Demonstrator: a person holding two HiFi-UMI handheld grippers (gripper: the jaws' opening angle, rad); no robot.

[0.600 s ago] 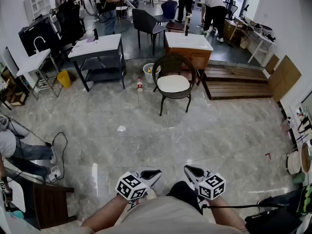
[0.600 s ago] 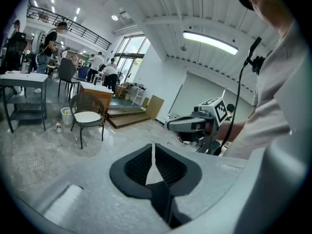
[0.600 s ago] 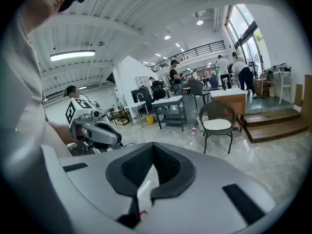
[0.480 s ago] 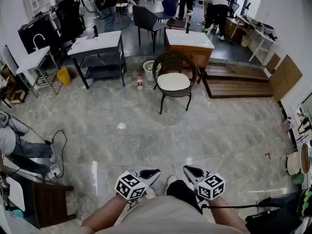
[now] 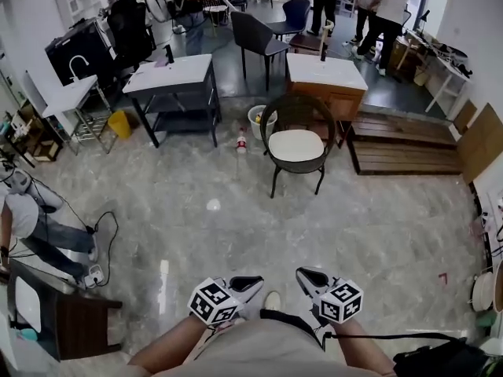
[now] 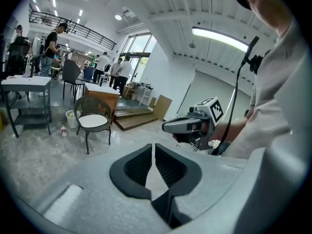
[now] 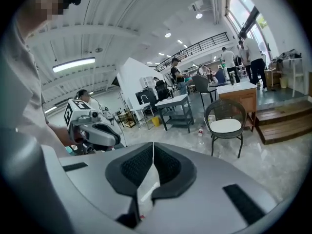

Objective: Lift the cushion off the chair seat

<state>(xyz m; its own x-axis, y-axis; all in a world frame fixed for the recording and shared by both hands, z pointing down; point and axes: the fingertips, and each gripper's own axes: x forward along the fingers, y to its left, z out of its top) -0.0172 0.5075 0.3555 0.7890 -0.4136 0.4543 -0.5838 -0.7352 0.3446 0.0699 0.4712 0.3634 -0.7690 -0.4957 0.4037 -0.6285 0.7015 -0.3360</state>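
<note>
Marble floor (image 5: 173,210), cushion (image 5: 296,145) on distant chair (image 5: 299,107), left gripper (image 6: 154,148) and right gripper (image 7: 153,146) jaws together, clear only in gripper views.

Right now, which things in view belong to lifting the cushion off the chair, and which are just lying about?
For the job: white round seat cushion; dark wicker chair; left gripper and right gripper, both shut, empty.
Lying about: white bucket; small plastic bottle; yellow bin; low wooden platform.
</note>
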